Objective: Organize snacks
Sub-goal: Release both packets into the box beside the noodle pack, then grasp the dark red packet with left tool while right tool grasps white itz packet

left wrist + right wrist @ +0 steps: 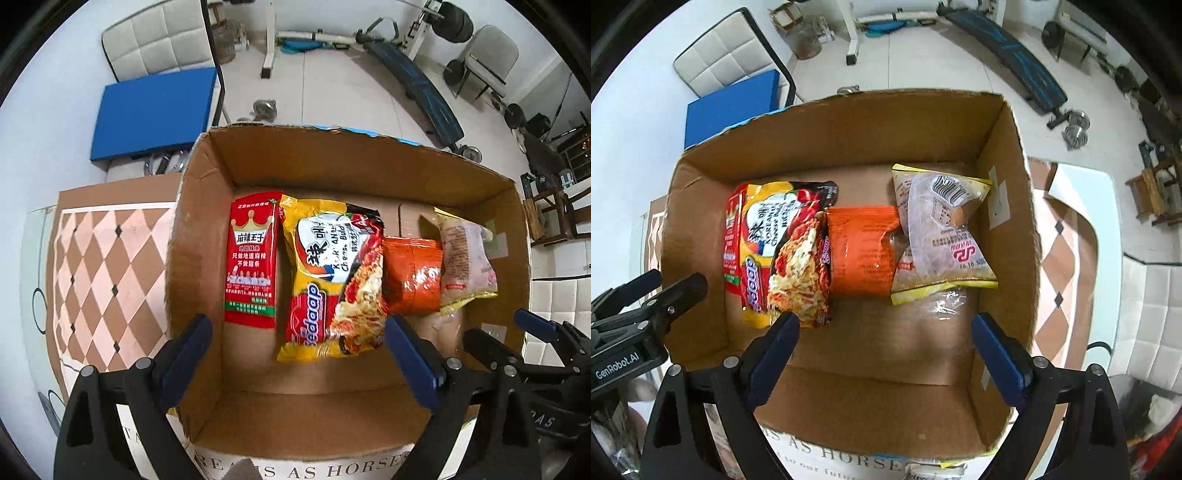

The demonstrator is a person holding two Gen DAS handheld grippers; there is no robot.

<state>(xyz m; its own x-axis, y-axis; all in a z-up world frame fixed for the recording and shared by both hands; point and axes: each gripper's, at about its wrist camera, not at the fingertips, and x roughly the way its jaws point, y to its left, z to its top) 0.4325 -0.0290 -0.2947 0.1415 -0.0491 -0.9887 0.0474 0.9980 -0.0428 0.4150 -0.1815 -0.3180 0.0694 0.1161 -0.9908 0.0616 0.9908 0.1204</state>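
Observation:
An open cardboard box [325,166] holds several snack packs in a row: a red pack [253,258] at the left, a yellow noodle pack [328,280], an orange pack [413,277] and a pale clear pack [465,258]. My left gripper [295,354] is open and empty above the box's near side. My right gripper [882,354] is open and empty over the same box [849,125], above the noodle pack [779,247], orange pack [860,251] and pale pack [942,232]. The right gripper also shows in the left wrist view [509,332].
The box stands on a checkered brown and pink tabletop [103,277]. A blue mat [155,114], a white padded chair [159,40] and gym gear [417,85] stand on the tiled floor behind. The left gripper's fingers [646,291] show at the left of the right wrist view.

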